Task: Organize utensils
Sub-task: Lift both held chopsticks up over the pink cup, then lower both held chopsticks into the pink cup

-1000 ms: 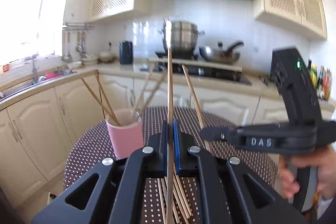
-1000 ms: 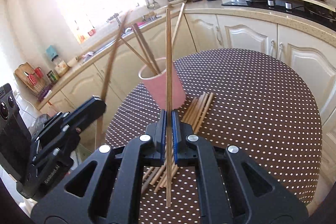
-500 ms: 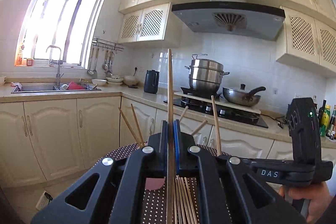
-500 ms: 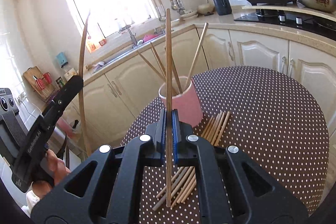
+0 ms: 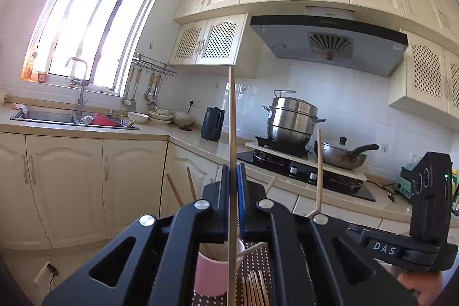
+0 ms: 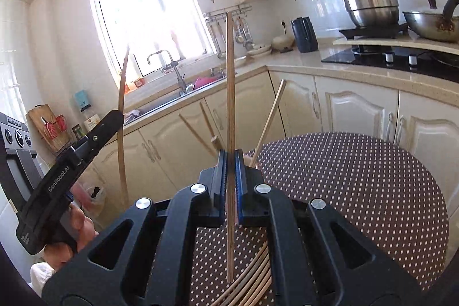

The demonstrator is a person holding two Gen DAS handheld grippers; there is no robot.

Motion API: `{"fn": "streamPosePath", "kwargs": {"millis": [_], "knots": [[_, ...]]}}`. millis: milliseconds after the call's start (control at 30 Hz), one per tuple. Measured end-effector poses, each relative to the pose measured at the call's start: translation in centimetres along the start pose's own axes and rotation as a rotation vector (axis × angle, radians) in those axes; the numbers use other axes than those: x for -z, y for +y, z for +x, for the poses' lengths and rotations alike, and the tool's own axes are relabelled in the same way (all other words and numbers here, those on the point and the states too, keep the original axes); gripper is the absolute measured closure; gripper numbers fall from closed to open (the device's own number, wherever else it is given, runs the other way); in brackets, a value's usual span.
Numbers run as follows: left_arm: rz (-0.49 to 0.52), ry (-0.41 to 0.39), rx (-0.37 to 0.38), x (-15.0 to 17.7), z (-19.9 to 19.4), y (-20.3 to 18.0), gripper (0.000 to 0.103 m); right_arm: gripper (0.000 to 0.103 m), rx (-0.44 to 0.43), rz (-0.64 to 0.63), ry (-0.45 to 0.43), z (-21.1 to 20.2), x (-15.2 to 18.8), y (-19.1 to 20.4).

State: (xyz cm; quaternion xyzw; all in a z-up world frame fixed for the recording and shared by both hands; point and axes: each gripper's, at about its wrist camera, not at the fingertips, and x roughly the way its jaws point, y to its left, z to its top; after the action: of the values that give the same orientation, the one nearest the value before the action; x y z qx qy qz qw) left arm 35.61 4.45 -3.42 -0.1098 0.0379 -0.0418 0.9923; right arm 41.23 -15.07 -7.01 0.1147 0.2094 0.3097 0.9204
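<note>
My left gripper point(image 5: 233, 191) is shut on a wooden chopstick point(image 5: 232, 119) that stands upright through its jaws. Below it sits a pink cup point(image 5: 209, 273) holding several chopsticks. Loose chopsticks point(image 5: 254, 288) lie on the dotted tablecloth beside the cup. My right gripper point(image 6: 230, 185) is shut on another upright chopstick point(image 6: 229, 76), above the loose chopsticks point(image 6: 252, 277) on the table point(image 6: 358, 191). The cup is mostly hidden behind its jaws, with chopsticks point(image 6: 269, 116) sticking out. The left gripper point(image 6: 116, 118) shows at the left, holding its chopstick point(image 6: 122, 139).
The right gripper's body point(image 5: 401, 250) and a hand point(image 5: 421, 286) fill the lower right. Behind the table runs a counter with a sink point(image 5: 71, 118), a dark kettle point(image 5: 212, 124), a steel pot point(image 5: 291, 119) and a wok point(image 5: 341, 155) on the stove. Cream cabinets point(image 6: 355, 111) stand close behind the table.
Both grippers have risen, each with its chopstick still clamped. The left one has tilted up to level, so the cup has sunk low in its view.
</note>
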Motion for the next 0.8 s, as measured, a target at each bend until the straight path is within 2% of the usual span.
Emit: {"fn": "streamPosePath", "kwargs": {"millis": [433, 800], "knots": [[-0.117, -0.035, 0.003, 0.7, 6.6, 1.9, 0.098, 0.097, 0.021, -0.053, -0.145, 3.5, -3.5, -0.5], [-0.084, -0.062, -0.027, 2.3, 10.7, 1.6, 0.098, 0.097, -0.022, -0.07, -0.216, 6.6, -4.4, -0.8]]}}
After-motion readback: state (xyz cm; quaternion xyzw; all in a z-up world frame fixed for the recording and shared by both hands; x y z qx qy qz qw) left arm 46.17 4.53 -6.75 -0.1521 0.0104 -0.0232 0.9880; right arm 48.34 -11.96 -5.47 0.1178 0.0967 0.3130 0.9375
